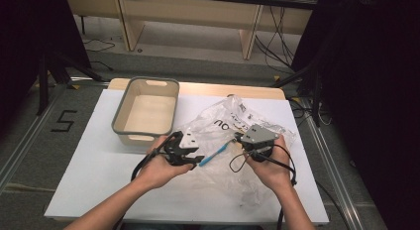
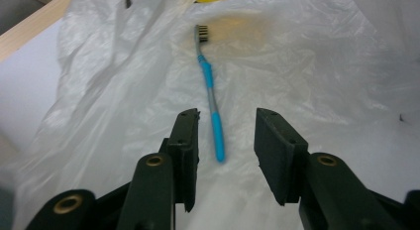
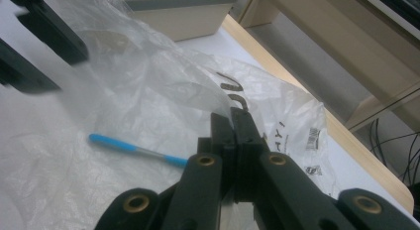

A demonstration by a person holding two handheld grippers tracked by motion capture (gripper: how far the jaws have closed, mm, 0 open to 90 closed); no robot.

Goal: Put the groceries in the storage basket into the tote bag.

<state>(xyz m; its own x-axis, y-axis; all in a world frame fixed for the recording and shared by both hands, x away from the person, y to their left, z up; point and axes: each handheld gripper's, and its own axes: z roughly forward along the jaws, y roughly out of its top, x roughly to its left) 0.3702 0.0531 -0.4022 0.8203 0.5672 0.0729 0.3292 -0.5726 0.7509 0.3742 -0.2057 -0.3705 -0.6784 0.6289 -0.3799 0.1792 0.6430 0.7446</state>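
Observation:
A blue and grey toothbrush (image 1: pixel 214 154) (image 2: pixel 210 91) (image 3: pixel 133 149) lies flat on a crumpled clear plastic bag (image 1: pixel 223 116) (image 2: pixel 322 66) (image 3: pixel 148 91) spread on the table. My left gripper (image 1: pixel 198 160) (image 2: pixel 225 123) is open, and the blue handle end lies between its jaws without touching either pad. My right gripper (image 1: pixel 237 138) (image 3: pixel 232 118) is shut on a fold of the bag's film and holds that edge up off the table, above the brush's head end. The left gripper's jaws (image 3: pixel 34 41) appear blurred at the top left of the right gripper view.
A grey-rimmed beige bin (image 1: pixel 119 116) (image 3: pixel 178 2) stands empty at the back left of the white tabletop (image 1: pixel 89 155). The bag covers the table's middle and right. Beyond the far edge are wooden furniture legs and cables on the floor.

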